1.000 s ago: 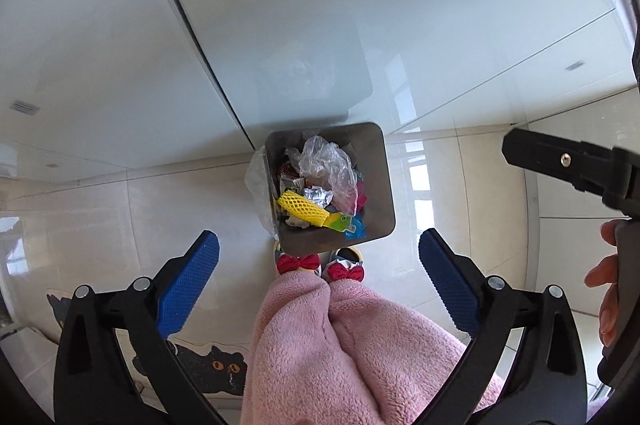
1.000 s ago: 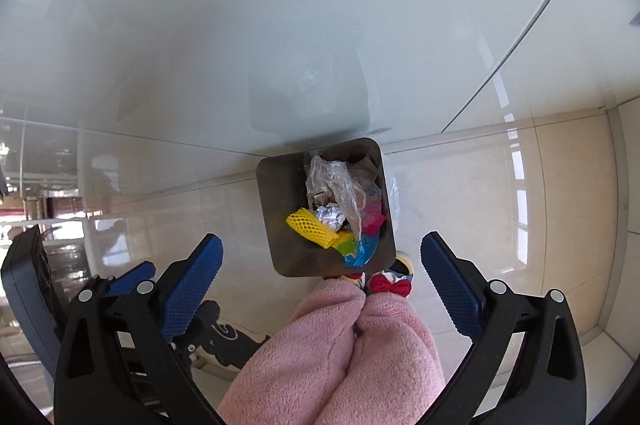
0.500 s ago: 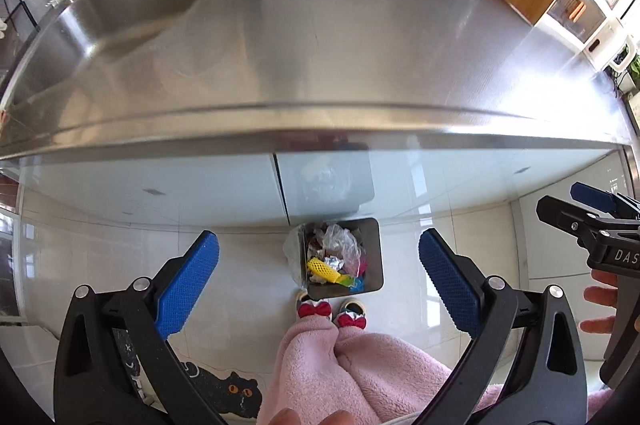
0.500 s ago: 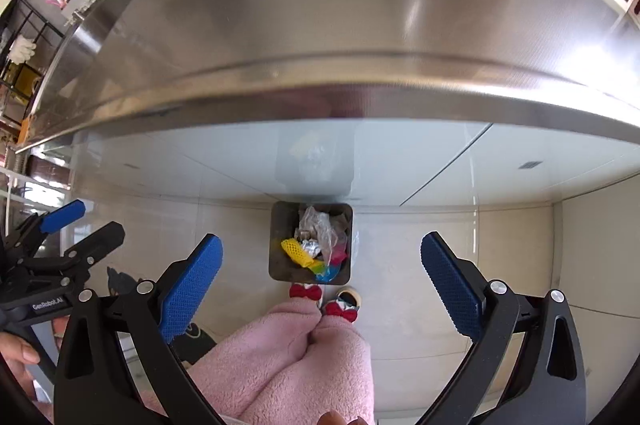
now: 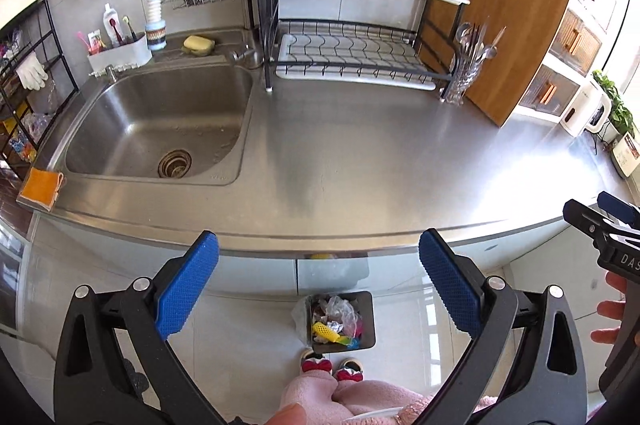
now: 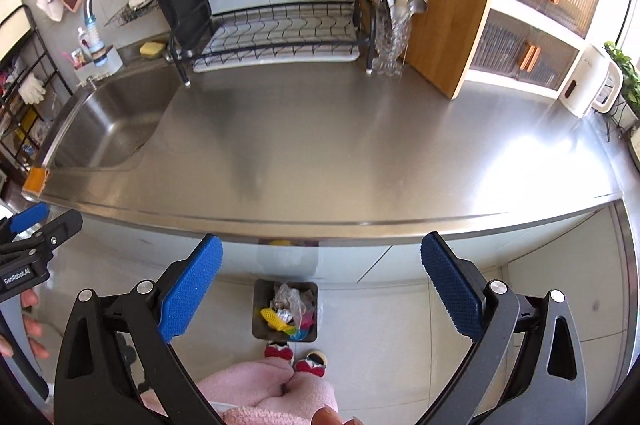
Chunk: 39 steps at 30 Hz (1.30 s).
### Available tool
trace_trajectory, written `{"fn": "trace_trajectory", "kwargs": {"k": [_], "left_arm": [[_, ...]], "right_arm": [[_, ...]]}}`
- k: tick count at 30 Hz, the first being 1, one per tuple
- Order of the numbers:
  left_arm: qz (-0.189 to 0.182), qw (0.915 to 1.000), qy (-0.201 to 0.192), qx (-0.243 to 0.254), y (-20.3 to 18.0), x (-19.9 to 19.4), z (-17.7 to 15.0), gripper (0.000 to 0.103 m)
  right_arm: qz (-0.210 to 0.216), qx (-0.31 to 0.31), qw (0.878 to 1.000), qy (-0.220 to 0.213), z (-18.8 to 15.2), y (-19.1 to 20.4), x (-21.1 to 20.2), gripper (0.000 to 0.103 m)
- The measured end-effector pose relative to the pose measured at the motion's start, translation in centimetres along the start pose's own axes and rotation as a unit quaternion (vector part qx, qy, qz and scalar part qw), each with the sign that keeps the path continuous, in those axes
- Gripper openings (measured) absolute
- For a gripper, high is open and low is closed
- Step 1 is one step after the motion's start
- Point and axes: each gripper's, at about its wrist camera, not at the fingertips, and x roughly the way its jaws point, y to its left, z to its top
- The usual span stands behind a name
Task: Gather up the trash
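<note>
Steel counter [image 5: 360,161], upright bin [image 5: 366,321], claws [image 5: 318,289] agape

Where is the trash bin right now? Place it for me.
The trash bin sits on the floor tiles below the steel counter's front edge, low centre in both wrist views, just ahead of the person's slippers.

Each gripper, left [image 5: 318,281] and right [image 6: 320,283], has black triangular arms with silver screws and blue, cross-hatched pads [image 5: 186,283]. White lettering marks the bodies. The person wears fluffy pink trousers [image 6: 256,391] and slippers [image 5: 316,365] with red bows.
</note>
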Motion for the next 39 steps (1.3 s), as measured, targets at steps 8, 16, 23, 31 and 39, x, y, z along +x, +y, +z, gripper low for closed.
{"fn": "trace_trajectory", "kwargs": {"k": [8, 16, 23, 31, 39], "left_arm": [[0.019, 0.9989, -0.043, 0.000, -0.5, -3.4, 2.0, 0.095], [0.019, 0.9977, -0.065, 0.007, -1.0, -4.0, 2.9, 0.095], [0.012, 0.9977, -0.066, 0.002, -1.0, -3.6, 3.7, 0.095], [0.014, 0.9976, -0.068, 0.005, -1.0, -3.1, 4.5, 0.095], [0.017, 0.9973, -0.070, 0.011, -1.1, -2.7, 5.6, 0.095]], "right_arm": [[-0.020, 0.023, 0.997, -0.073, 2.2, -0.6, -5.5, 0.100], [-0.021, 0.018, 0.996, -0.090, 3.2, -0.1, -6.5, 0.100], [-0.012, 0.008, 0.995, -0.103, 4.0, 0.3, -6.9, 0.100], [-0.011, -0.006, 0.995, -0.101, 5.0, 0.9, -6.4, 0.100], [-0.018, -0.004, 0.995, -0.097, 6.1, 0.7, -5.9, 0.100]]}}
